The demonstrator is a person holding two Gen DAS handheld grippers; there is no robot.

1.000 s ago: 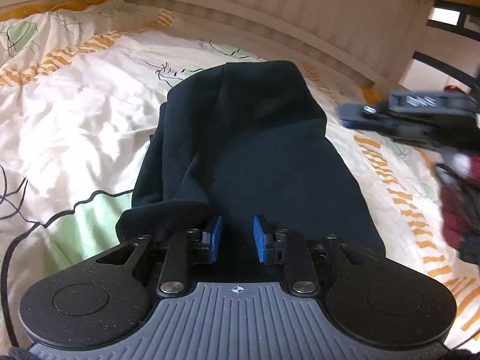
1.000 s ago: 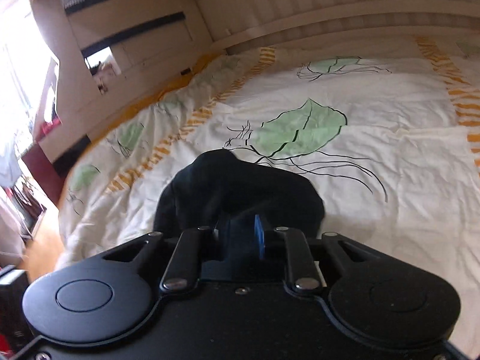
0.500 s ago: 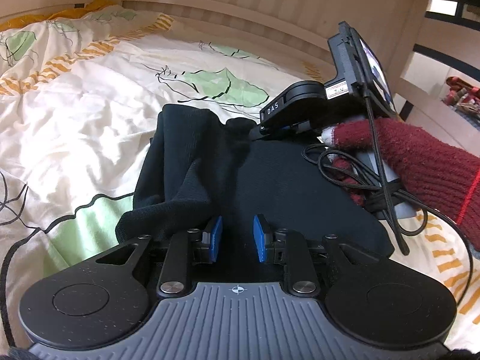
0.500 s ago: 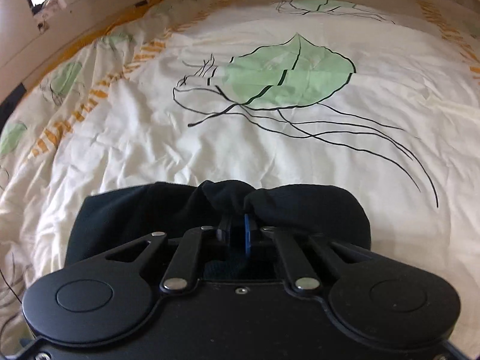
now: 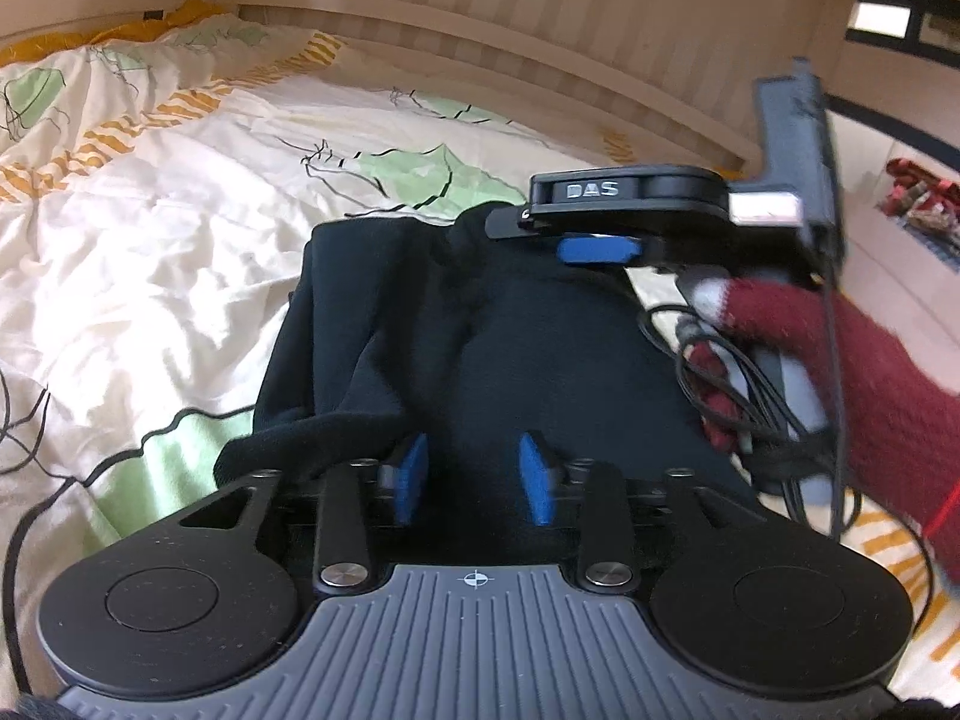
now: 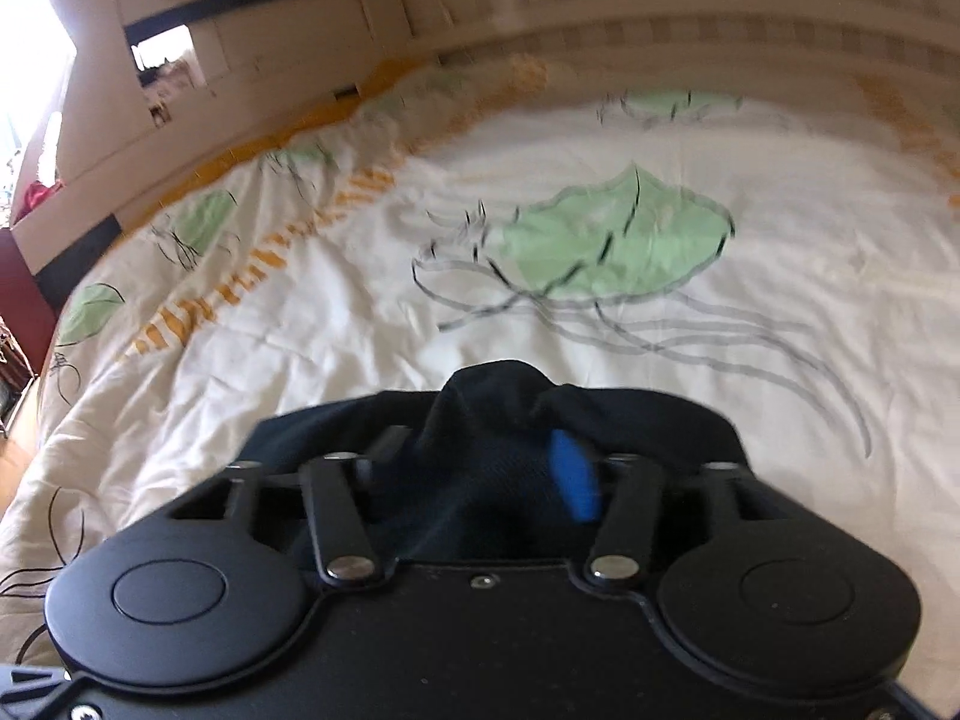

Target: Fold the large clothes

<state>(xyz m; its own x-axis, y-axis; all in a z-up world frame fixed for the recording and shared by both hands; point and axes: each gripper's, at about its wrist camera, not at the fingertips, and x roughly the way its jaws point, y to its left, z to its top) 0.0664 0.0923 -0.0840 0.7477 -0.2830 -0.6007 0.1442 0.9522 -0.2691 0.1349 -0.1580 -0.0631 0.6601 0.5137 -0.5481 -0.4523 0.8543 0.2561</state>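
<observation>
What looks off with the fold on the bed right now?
The dark garment is not flat: its far edge is bunched into a raised hump at the right hand-held gripper, and loose folds sag down its left side. Both hand-held grippers, the left too, have just opened, leaving the fabric lying slack between their pads.

Soft daylight from a window [image 6: 30,60] up-left of the right gripper [image 6: 480,468] glares white; quilt [image 6: 360,360] ahead motion-blurred, fisheye edges bowed, left view sharper.
</observation>
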